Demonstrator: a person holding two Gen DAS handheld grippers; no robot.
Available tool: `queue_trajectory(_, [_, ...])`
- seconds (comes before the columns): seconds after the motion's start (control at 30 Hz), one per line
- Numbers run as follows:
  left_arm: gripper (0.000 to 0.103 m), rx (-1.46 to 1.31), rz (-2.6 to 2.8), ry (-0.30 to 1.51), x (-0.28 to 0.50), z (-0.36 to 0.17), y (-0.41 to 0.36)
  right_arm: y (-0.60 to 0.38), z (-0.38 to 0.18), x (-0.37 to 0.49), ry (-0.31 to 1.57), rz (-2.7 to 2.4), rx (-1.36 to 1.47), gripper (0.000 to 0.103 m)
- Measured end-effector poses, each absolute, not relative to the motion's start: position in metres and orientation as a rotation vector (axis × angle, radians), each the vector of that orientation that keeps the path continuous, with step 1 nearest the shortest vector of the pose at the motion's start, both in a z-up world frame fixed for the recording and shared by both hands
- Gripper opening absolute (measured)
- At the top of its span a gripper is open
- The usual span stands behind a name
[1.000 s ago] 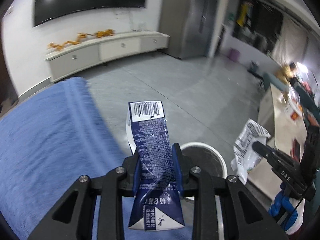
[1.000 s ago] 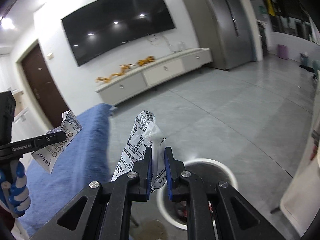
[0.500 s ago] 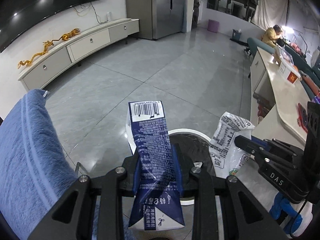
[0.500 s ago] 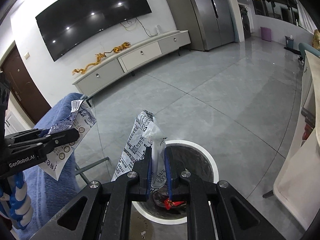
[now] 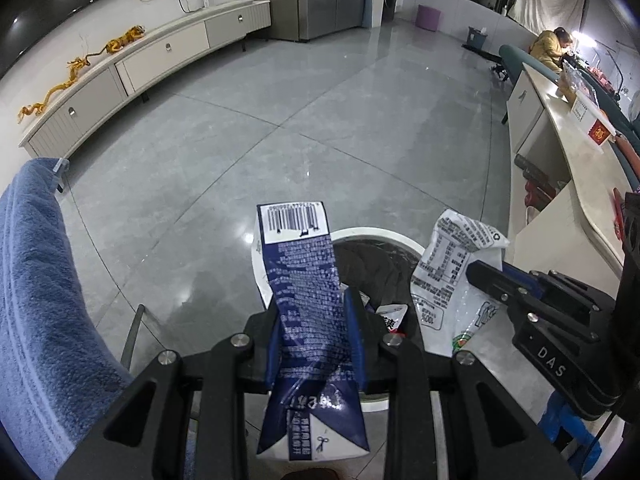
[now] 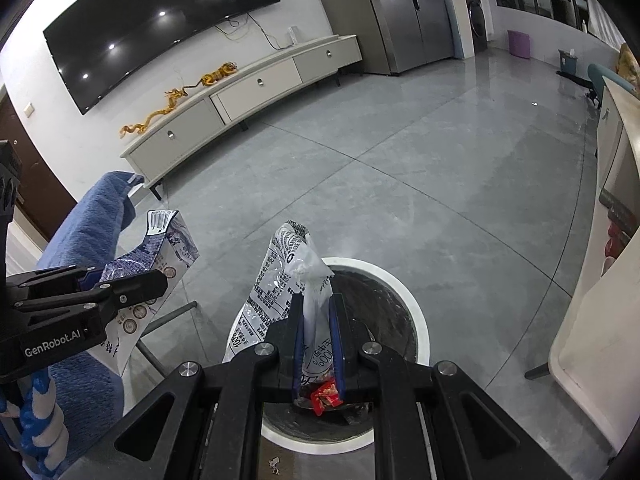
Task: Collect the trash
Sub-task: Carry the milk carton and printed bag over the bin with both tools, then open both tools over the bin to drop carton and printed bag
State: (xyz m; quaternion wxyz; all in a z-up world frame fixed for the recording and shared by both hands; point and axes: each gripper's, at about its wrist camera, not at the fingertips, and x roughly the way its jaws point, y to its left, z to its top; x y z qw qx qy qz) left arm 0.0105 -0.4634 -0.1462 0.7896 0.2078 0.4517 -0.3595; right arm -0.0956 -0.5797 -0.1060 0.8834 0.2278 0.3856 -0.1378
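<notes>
Above bin (image 5: 376,236), my left gripper (image 5: 316,332) clamps blue carton (image 5: 304,280); my right gripper (image 6: 316,332) clamps white wrapper (image 6: 292,276). Red scrap (image 6: 326,396) lies inside bin.

A grey tiled floor (image 6: 420,184) is bounded by a long low cabinet (image 6: 248,92); above it, a television (image 6: 160,24) is mounted.
</notes>
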Motion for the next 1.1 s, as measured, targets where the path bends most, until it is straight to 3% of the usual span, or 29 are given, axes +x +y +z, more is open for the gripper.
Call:
queue_trajectory(0.3, [0.028, 0.392, -0.815, 1.072, 0.026, -0.160, -0.476, -0.588, -0.126, -0.083, 0.869, -0.331, 0.454, 0.012])
queue_trajectory(0.37, [0.037, 0.368, -0.842, 1.093, 0.028, -0.162, -0.478, -0.588, -0.129, -0.080, 0.880, -0.338, 0.451, 0.013])
queue_trajectory(0.43, [0.057, 0.343, -0.850, 1.096, 0.030, -0.161, -0.479, -0.589, -0.132, -0.079, 0.892, -0.345, 0.447, 0.016])
queue_trajectory(0.5, [0.058, 0.318, -0.865, 1.101, 0.032, -0.157, -0.478, -0.590, -0.135, -0.079, 0.900, -0.356, 0.442, 0.028])
queue_trajectory(0.53, [0.058, 0.316, -0.865, 1.103, 0.032, -0.157, -0.478, -0.590, -0.134, -0.081, 0.899, -0.363, 0.442, 0.044])
queue_trajectory(0.57, [0.058, 0.318, -0.861, 1.101, 0.032, -0.155, -0.477, -0.591, -0.134, -0.082, 0.897, -0.369, 0.443, 0.051])
queue_trajectory(0.87, [0.058, 0.335, -0.726, 0.915, 0.019, -0.109, -0.436, -0.570, -0.101, -0.090, 0.848, -0.363, 0.368, 0.051])
queue_trajectory(1.1, [0.058, 0.301, -0.564, 0.747, 0.014, -0.064, -0.363, -0.525, -0.056, -0.082, 0.753, -0.293, 0.297, 0.060])
